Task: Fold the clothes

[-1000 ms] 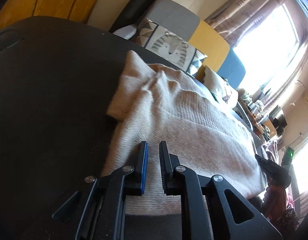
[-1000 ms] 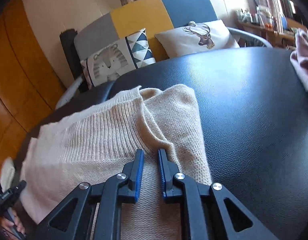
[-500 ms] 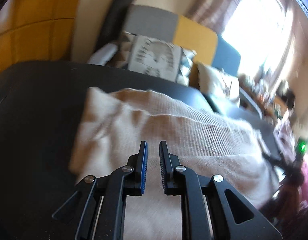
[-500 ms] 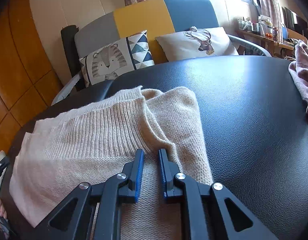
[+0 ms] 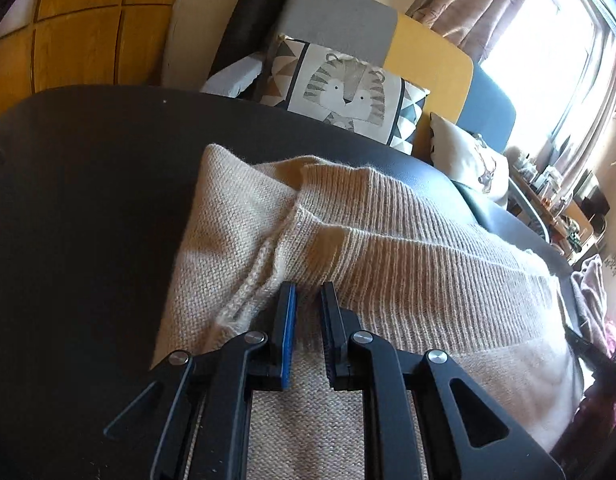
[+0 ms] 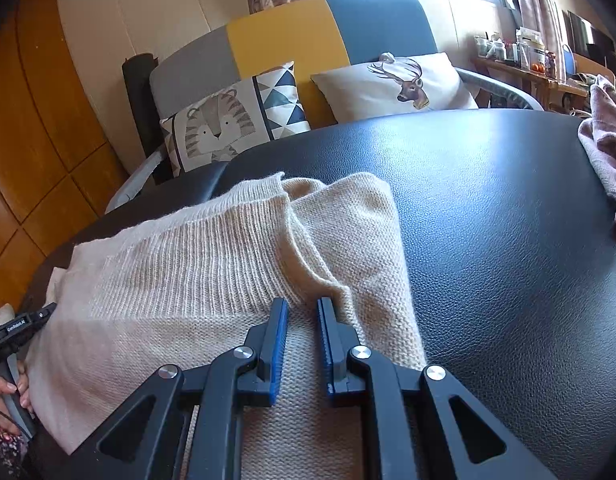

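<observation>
Here your left tongs (image 5: 308,292) and right tongs (image 6: 302,307) sit nearly together, empty, over the cream knit sweater (image 6: 196,264) lying ribbed and folded on the black leathery bench (image 6: 487,208). Only the right view shows your hand (image 6: 8,390) and a mauve cloth (image 6: 605,148).

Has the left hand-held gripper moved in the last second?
Yes. The left hand-held gripper has swung toward the sweater's folded corner, and the tiger cushion now sits centred ahead.
</observation>
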A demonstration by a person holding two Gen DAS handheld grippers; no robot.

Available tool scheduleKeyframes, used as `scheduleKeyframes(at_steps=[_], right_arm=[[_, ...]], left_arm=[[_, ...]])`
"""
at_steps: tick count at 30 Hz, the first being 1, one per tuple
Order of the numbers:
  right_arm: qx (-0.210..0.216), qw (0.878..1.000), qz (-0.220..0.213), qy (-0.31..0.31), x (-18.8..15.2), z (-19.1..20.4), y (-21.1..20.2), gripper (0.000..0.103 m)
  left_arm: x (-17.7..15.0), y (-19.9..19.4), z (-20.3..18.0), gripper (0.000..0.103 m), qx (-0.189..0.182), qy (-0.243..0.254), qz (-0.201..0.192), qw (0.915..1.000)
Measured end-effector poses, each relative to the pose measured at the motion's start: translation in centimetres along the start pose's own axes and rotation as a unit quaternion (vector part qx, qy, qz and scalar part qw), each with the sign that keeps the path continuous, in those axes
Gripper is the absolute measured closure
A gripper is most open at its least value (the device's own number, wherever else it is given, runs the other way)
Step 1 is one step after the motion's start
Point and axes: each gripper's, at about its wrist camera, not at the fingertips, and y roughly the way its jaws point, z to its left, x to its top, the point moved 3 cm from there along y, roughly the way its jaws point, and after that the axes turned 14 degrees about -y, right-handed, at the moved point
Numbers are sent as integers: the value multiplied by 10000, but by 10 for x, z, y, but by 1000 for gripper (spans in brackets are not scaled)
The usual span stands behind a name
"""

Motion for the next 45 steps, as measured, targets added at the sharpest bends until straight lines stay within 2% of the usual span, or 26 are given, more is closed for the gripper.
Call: scheduleKeyframes(at_steps=[4,6,7,10,14,16,18,20,27,32,33,35,37,40,43,45], right_arm=[[28,10000,61,37,2,-1,-1,90],[-471,9987,122,-170,9,8,-9,87],[-592,9979,57,-255,13,14,-14,87],[-286,9979,-243,-523,29,41,-21,84],[-253,9947,-38,-996,47,60,6,84],[-413,9931,304,-1050,48,56,28,84],[-613,9921,463,-991,42,47,44,84],[-659,9927,430,-914,41,43,45,84],[-1101,9850,395,-1271,33,57,45,80],[-980,9880,333,-1151,30,53,45,80],[-951,9886,321,-1124,30,52,45,80],[-917,9893,307,-1096,30,50,45,80],[-900,9896,294,-1082,30,49,45,80],[-894,9897,280,-1082,31,49,44,79],[-876,9900,271,-1068,32,49,43,79],[-853,9905,262,-1051,32,48,42,79]], left_arm=[[-1,-1,0,89,-3,1,-10,10000],[-2,-1,0,89,13,17,-18,10000],[-2,-1,0,89,22,27,-23,10000],[-4,-5,0,89,62,66,-41,10000],[-5,-6,0,89,36,44,-37,10000],[-5,-7,1,89,7,19,-30,10000],[-5,-8,1,89,-11,4,-27,10000],[-5,-8,1,89,-7,6,-30,10000],[-4,-8,2,89,-7,0,-15,10000],[-5,-13,-5,89,224,110,16,9997],[-6,-18,-9,89,365,109,-25,9993],[-13,-40,-21,89,409,72,-412,9983],[-22,-56,-33,89,164,116,-667,9976],[-41,-62,-68,84,-259,479,-518,9972],[-56,-48,-100,77,-446,842,-168,9953],[-63,-32,-115,76,-120,1253,-103,9920]])
